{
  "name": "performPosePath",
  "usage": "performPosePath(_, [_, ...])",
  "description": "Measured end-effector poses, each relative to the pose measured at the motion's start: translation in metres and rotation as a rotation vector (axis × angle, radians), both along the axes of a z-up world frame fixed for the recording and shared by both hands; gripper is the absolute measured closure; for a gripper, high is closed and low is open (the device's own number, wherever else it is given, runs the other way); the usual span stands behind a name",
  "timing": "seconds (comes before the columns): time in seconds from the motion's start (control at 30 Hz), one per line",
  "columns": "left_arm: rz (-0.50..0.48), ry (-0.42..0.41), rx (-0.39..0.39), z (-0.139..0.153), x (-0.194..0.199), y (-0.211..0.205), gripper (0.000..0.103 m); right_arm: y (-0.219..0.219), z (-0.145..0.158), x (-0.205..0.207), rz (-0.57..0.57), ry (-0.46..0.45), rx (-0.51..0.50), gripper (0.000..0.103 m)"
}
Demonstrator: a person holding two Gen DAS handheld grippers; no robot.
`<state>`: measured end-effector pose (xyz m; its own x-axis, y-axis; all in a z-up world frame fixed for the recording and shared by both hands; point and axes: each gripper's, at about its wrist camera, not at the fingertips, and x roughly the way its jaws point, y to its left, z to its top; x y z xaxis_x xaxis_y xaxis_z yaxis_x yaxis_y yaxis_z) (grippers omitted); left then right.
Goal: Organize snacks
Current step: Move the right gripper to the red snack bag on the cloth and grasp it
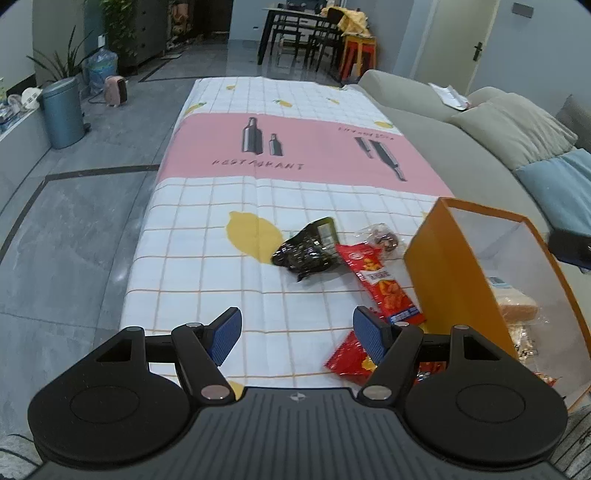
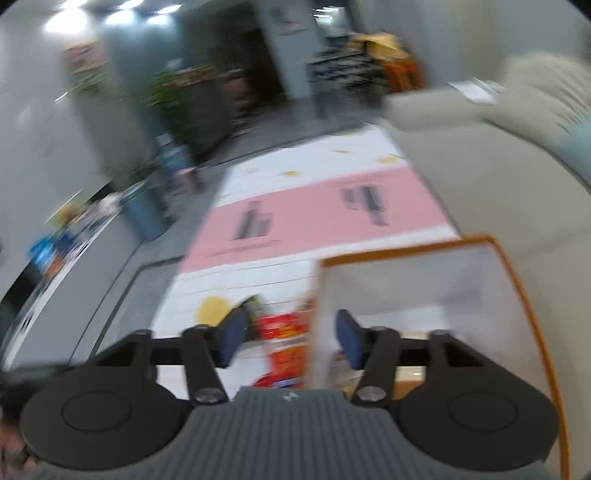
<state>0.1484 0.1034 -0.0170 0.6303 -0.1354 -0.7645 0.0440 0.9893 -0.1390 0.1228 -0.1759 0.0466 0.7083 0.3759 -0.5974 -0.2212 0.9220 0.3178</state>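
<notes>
An orange box [image 1: 439, 266] with a white inside stands at the table's right edge and holds several snacks. Beside it on the checked cloth lie a dark green packet [image 1: 308, 251], a clear packet of brown snacks [image 1: 384, 238], a long red packet [image 1: 380, 282] and another red packet [image 1: 351, 356] under my left gripper's right finger. My left gripper [image 1: 297, 336] is open and empty above the cloth. The right wrist view is blurred: my right gripper [image 2: 290, 338] is open and empty, straddling the left wall of the orange box [image 2: 517, 273], with red packets [image 2: 286, 339] beyond.
The table [image 1: 258, 110] carries a white and pink cloth. A grey sofa [image 1: 461, 129] with cushions runs along the right side. A blue bin [image 1: 62, 110] and plants stand on the floor at left. A dining table and chairs [image 1: 306, 33] stand at the back.
</notes>
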Motion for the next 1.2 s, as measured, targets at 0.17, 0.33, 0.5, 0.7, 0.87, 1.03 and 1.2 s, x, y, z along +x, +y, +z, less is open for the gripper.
performPosePath(0.17, [0.029, 0.025, 0.037, -0.005, 0.004, 0.016, 0.022, 0.071, -0.008, -0.002, 0.270, 0.112, -0.105, 0.027])
performPosePath(0.33, [0.059, 0.059, 0.071, -0.014, 0.009, 0.034, 0.022, 0.124, -0.048, 0.024, 0.377, 0.301, -0.324, 0.025])
performPosePath(0.5, [0.067, 0.065, 0.071, -0.015, 0.008, 0.045, 0.022, 0.153, -0.091, 0.050, 0.463, 0.476, -0.511, 0.025])
performPosePath(0.7, [0.075, 0.031, 0.151, -0.016, 0.008, 0.046, 0.022, 0.167, -0.130, 0.070, 0.442, 0.578, -0.659, 0.024])
performPosePath(0.87, [0.081, 0.048, 0.114, -0.017, 0.011, 0.056, 0.022, 0.167, -0.145, 0.083, 0.428, 0.598, -0.687, 0.010])
performPosePath(1.03, [0.084, 0.046, 0.150, -0.018, 0.011, 0.055, 0.022, 0.175, -0.152, 0.078, 0.461, 0.587, -0.734, 0.007])
performPosePath(1.2, [0.067, 0.047, 0.169, -0.020, 0.011, 0.051, 0.022, 0.164, -0.136, 0.063, 0.423, 0.534, -0.685, 0.033])
